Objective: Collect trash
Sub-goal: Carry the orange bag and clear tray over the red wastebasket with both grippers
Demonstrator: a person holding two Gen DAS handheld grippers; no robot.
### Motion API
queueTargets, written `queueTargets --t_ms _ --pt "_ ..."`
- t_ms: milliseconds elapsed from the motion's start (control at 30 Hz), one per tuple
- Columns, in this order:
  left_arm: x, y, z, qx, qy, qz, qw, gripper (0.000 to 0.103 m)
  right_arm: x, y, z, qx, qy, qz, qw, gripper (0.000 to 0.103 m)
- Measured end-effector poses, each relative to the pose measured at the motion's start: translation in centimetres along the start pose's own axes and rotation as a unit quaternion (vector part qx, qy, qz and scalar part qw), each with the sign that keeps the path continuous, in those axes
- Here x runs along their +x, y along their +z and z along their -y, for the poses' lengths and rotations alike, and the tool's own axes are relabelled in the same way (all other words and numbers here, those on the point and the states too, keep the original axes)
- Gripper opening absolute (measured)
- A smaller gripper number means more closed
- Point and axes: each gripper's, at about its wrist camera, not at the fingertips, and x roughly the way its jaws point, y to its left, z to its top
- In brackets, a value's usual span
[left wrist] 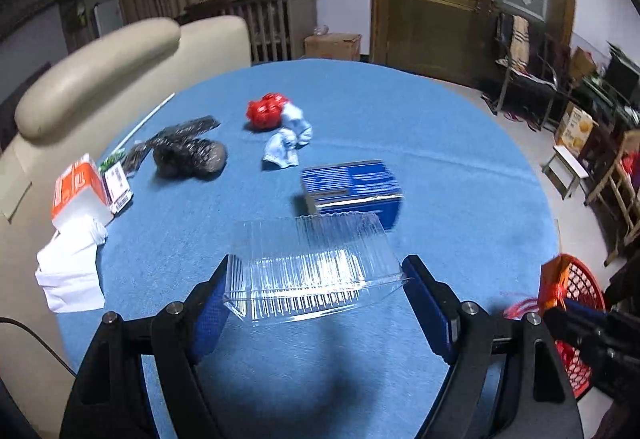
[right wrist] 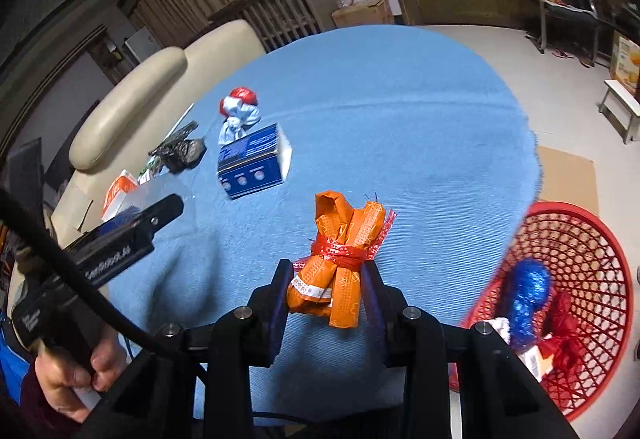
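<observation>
My left gripper (left wrist: 316,283) is closed on a clear ribbed plastic container (left wrist: 308,267) and holds it above the blue tablecloth (left wrist: 440,167). My right gripper (right wrist: 326,279) is shut on an orange wrapper bundle (right wrist: 344,259) tied with red string, held over the table near its right edge. A red mesh basket (right wrist: 580,259) stands on the floor to the right and holds a blue foil wrapper (right wrist: 528,295) and a red bundle (right wrist: 564,335). The basket also shows in the left wrist view (left wrist: 576,287).
On the table lie a blue box (left wrist: 352,187), a red and pale blue bundle (left wrist: 280,123), a dark crumpled bag (left wrist: 188,155), an orange and white carton (left wrist: 80,191) and white paper (left wrist: 72,267). A beige sofa (left wrist: 100,63) runs along the table's left.
</observation>
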Motion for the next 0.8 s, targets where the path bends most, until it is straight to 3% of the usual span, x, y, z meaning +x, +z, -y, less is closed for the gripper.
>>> queueTargets --t_ms 433,800 --pt "-2.5 -1.4 6.0 0.062 -0.022 0.005 0.9978 0.082 -4.0 -1.5 5.5 0.049 -0.022 0.031 0.998 0.037" --pt "-3.5 -2.0 10.4 0.110 -0.078 0.008 0.9908 0.082 -5.9 -1.9 9.6 0.083 -0.044 0.048 0.994 0.037"
